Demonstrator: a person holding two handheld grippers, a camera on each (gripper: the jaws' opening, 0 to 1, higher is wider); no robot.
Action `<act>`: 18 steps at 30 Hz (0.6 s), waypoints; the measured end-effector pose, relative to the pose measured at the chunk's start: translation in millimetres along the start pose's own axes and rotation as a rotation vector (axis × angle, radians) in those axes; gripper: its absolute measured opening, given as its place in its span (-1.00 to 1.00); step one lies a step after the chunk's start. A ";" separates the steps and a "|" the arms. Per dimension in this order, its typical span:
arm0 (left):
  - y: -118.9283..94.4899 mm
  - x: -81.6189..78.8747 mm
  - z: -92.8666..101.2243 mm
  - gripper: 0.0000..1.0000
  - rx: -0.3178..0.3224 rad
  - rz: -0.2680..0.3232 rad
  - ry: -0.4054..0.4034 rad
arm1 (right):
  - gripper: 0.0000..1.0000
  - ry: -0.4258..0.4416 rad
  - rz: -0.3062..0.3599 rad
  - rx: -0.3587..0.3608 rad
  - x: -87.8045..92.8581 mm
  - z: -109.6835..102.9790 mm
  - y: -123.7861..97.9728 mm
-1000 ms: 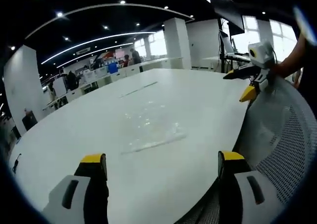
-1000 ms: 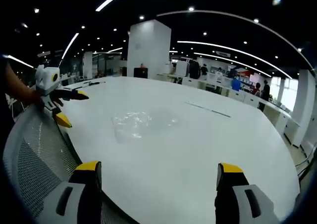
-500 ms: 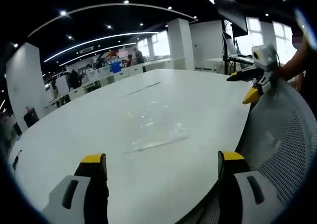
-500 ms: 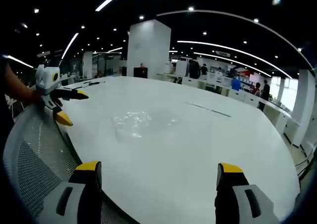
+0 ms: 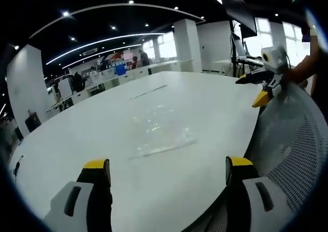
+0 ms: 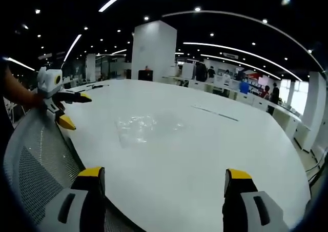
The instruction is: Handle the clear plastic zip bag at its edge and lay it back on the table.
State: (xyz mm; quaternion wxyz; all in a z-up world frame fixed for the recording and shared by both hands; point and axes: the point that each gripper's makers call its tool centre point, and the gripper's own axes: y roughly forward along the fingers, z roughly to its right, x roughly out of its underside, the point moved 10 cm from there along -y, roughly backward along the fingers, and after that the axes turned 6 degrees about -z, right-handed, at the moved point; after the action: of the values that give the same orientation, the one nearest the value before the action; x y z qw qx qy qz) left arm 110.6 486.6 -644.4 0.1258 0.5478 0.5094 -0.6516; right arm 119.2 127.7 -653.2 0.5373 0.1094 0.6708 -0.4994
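The clear bag (image 5: 160,134) (image 6: 145,127) is seen lying flat on the white surface (image 5: 102,139) (image 6: 205,155), near the middle and back from the curved edge. It is not touched by anything. Its long side is seen running across the left gripper view. The left claw (image 5: 166,173) is held wide, with nothing in it, and the bag lies straight ahead of it and a little way off. The right claw (image 6: 163,180) is also held wide, with nothing in it, and the bag lies ahead and a bit to its left. Both claws are kept back by a mesh chair (image 5: 292,150) (image 6: 36,160). Neither claw looks clearly nearer. The bag's near edge is likely to be reached first.
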 end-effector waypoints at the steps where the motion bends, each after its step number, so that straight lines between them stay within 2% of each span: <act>1: -0.3 -0.8 0.4 0.85 -0.001 0.002 -0.002 | 0.95 -0.001 0.001 -0.001 -0.3 -0.2 -0.2; 5: -0.3 -2.3 2.1 0.85 0.014 -0.003 0.003 | 0.95 -0.001 -0.001 -0.001 -0.7 -0.9 -0.8; 9: 2.4 -2.5 3.4 0.83 0.040 -0.032 0.060 | 0.95 0.002 0.000 -0.002 -0.1 -0.3 -1.0; 18: 3.8 -4.2 -5.3 0.84 0.056 -0.024 0.093 | 0.95 -0.007 -0.007 -0.003 1.5 -0.2 -1.3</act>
State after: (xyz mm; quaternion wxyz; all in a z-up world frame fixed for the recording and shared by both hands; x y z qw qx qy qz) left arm 118.0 487.4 -642.2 0.0785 0.5745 0.5028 -0.6411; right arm 117.5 126.6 -653.7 0.5382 0.1046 0.6698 -0.5007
